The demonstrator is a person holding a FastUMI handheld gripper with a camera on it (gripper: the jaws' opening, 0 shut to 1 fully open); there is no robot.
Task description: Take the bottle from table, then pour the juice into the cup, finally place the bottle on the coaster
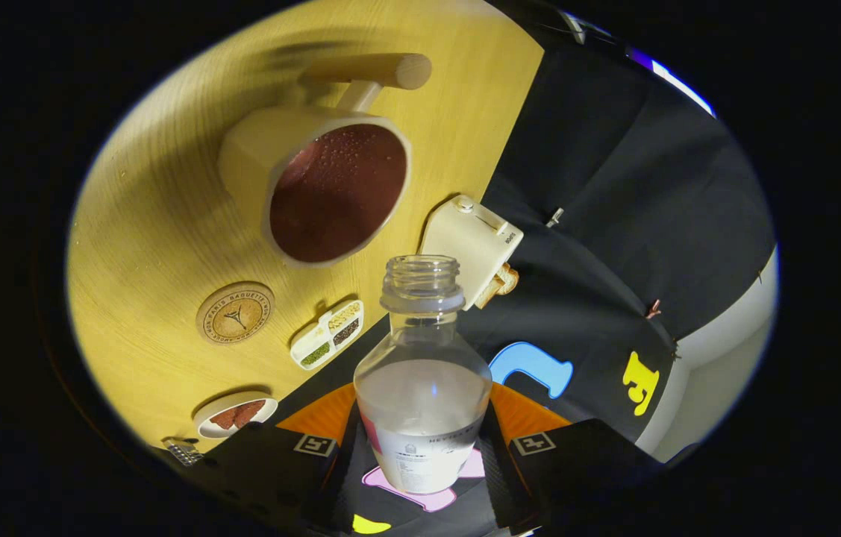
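Gripper view: gripper [424, 451] holds the bottle [422, 388], both fingers pressing its lower body, one on each side. Bottle is uncapped, clear, with no juice visible inside; its open neck points toward the cup [330, 186]. Whole scene sits tilted in this view. Cup stands on the wooden table [144, 224], beyond the bottle mouth, holding dark reddish juice with bubbles on top; a wooden handle projects from its far side. Round coaster [235, 313] lies on the table near the cup, apart from it. Beside the coaster: a small divided tray [327, 334]. A toaster [474, 242] sits at the table edge.
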